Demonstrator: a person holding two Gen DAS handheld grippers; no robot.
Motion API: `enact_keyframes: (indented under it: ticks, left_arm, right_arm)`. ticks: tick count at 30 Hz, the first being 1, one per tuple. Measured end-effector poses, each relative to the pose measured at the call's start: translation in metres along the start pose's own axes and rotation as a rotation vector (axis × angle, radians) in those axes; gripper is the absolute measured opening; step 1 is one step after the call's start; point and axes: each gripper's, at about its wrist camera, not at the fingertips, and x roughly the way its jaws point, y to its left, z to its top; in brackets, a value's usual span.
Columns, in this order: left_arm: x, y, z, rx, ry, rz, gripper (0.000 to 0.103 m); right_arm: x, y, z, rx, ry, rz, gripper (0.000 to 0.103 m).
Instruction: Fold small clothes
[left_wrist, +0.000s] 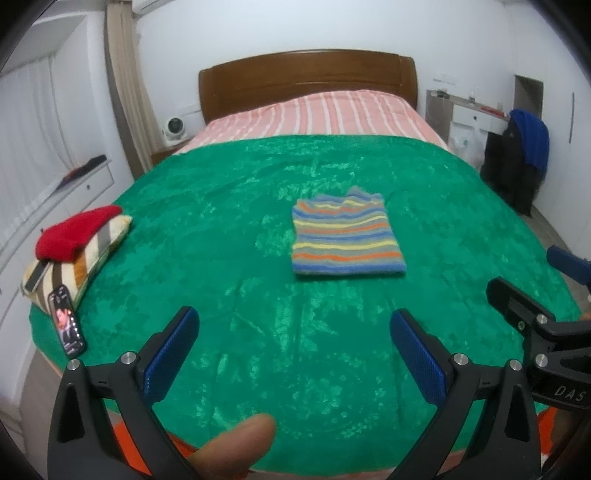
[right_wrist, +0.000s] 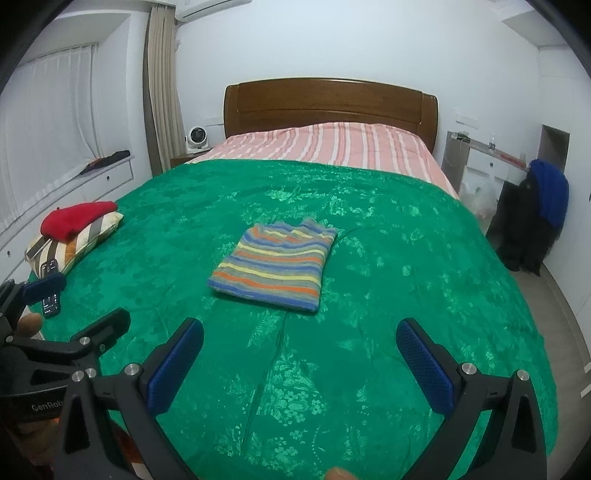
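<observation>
Green, shiny patterned blanket (left_wrist: 258, 229) covers the near two-thirds of the bed (right_wrist: 332, 147); pink-and-white striped cover and wooden headboard (left_wrist: 306, 74) at 12 o'clock.

Striped garment (left_wrist: 345, 236): grey, blue, orange and yellow bands. Lies flat mid-blanket as a compact rectangle, collar notch toward 12 o'clock, bottom fold edge facing the cameras. Judged already folded, or nearly so; top layers near the collar sit slightly uneven.

Striped pillow (left_wrist: 79, 254) at 9 o'clock near the blanket edge, with a red garment (left_wrist: 75, 232) folded on top. Looks like the finished pile.

Phone (left_wrist: 66, 321) at 8 o'clock, screen lit, lying on the blanket just beside the pillow.

Left tongs (left_wrist: 291, 354): spread wide, nothing between the blue pads, above bare blanket at 6 o'clock, apart from the garment. Right tongs (right_wrist: 301, 363): likewise released and empty, at 6 o'clock in their own view, garment ahead toward 11 o'clock.

Risks, as judgement:
- Blanket is slick; a low pinch at the fold edge could catch blanket with the knit and drag both.
- Gripping only the top layer would peel the fold open when lifted.
- Carrying toward 9 o'clock, the bundle could sag and unfold, or knock the phone off the bed edge.
- Soft pillow base could let a stack slide off.
</observation>
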Motion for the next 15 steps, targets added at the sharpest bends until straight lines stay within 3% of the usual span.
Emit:
enact_keyframes:
  ticks: [15]
  left_arm:
    - [0.006,0.001,-0.002,-0.013,0.015,-0.009,0.103]
  right_arm:
    - [0.006,-0.012,-0.007,0.017,0.024,-0.032,0.103]
